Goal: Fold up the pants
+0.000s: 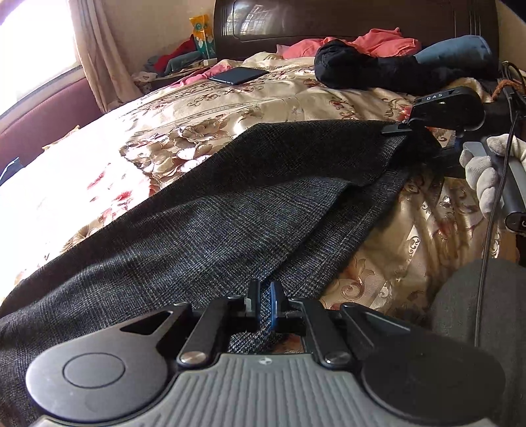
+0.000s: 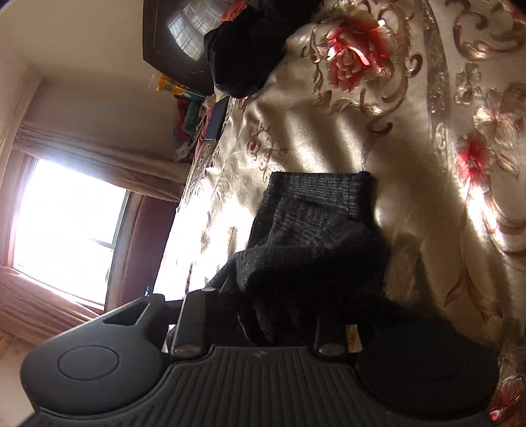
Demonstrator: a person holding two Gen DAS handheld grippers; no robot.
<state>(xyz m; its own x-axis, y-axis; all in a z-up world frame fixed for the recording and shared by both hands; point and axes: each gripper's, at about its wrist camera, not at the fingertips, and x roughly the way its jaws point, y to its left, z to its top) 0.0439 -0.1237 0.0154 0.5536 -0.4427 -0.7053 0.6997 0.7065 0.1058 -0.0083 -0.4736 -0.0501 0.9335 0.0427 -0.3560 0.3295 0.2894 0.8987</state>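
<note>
Dark grey checked pants (image 1: 230, 203) stretch across the floral bedspread (image 1: 197, 108) from lower left to upper right. At the bottom of the left wrist view my left gripper (image 1: 264, 300) is shut, pinching a fold of the near end. My right gripper (image 1: 402, 128), held by a white-gloved hand (image 1: 483, 174), clamps the far corner and lifts it off the bed. In the right wrist view the pants (image 2: 312, 216) bunch over my right gripper (image 2: 266, 312) and hide its fingertips, and the hem lies ahead on the bedspread (image 2: 411, 115).
A black garment (image 1: 361, 70), coral clothes (image 1: 378, 41) and a blue pillow (image 1: 457, 49) lie by the dark headboard (image 1: 328, 19). A dark phone (image 1: 238, 75) rests on the far bed. A bright window (image 2: 65, 223) is on the left. A cable (image 1: 490, 223) hangs at right.
</note>
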